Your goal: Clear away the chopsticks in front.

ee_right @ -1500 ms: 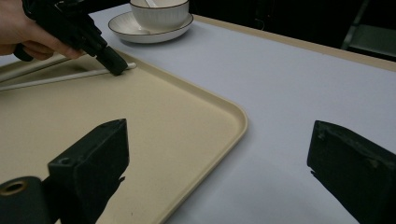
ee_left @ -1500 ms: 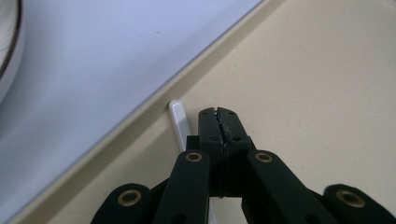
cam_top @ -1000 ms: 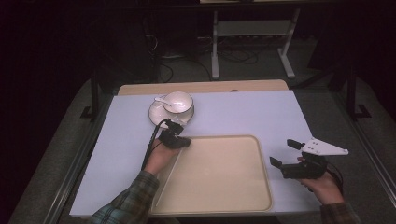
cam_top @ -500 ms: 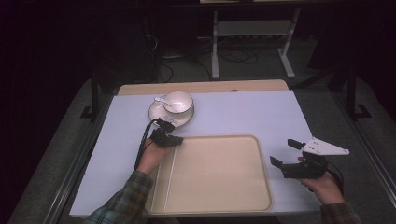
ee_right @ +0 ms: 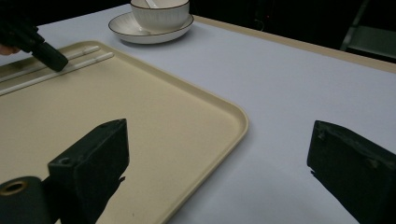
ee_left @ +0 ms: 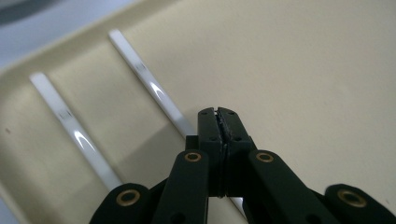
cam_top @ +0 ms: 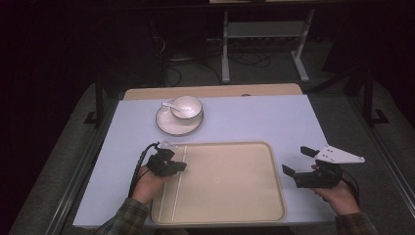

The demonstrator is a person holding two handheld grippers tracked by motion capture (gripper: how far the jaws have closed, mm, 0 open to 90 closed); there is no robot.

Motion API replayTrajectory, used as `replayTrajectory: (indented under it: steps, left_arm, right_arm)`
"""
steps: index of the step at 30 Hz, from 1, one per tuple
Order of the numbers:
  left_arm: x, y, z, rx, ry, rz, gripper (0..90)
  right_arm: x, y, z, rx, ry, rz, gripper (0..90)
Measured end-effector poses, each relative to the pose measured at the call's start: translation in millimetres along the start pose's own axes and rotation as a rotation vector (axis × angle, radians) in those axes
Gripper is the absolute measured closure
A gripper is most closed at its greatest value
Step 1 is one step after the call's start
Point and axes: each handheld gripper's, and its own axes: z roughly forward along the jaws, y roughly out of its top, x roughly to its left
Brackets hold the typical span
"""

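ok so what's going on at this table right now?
A person works with a gripper in each hand. The left gripper, fingers shut, is down over one of two white chopsticks lying side by side at the left end of a beige tray; whether it grips that chopstick is unclear. The right gripper waits open beside the tray's right edge. A bowl with a spoon sits on a saucer behind the tray.

Chopstick (ee_left: 154,88) lower end hidden behind left claw (ee_left: 218,116)

Bowl (cam_top: 186,107) with spoon (cam_top: 169,104) on saucer (cam_top: 171,124).
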Motion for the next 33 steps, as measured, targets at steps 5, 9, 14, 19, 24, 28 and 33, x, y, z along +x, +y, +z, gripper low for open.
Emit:
replayTrajectory:
  steps: [5,9,14,19,24,28,33]
  left_arm:
    - [-3.3,-4.3,-0.4,0.005,0.002,0.007,88.6]
    - [-1.5,-4.5,0.3,0.014,0.016,0.011,88.5]
    - [2.9,-5.1,0.4,0.017,0.019,0.000,88.3]
    - [6.4,-5.8,-1.6,0.020,0.024,-0.009,88.1]
    - [9.9,-6.6,-3.5,0.021,0.033,-0.015,87.9]
    - [13.5,-7.4,-5.4,0.022,0.045,-0.020,87.8]
    - [17.1,-8.0,-6.9,0.020,0.060,-0.028,87.8]
  right_arm:
    - [1.0,0.5,2.1,0.006,0.004,-0.006,4.9]
    - [1.4,0.3,2.7,0.008,0.007,-0.006,4.9]
    - [-0.6,-0.1,1.1,0.002,0.003,0.000,5.0]
    - [0.1,-0.2,0.9,0.004,0.004,-0.004,5.0]
    - [0.1,-0.2,0.7,0.004,0.002,-0.003,5.0]
    - [0.4,-0.2,1.3,0.007,0.003,-0.005,5.0]
    - [0.6,-0.3,0.9,0.006,0.002,-0.005,5.0]
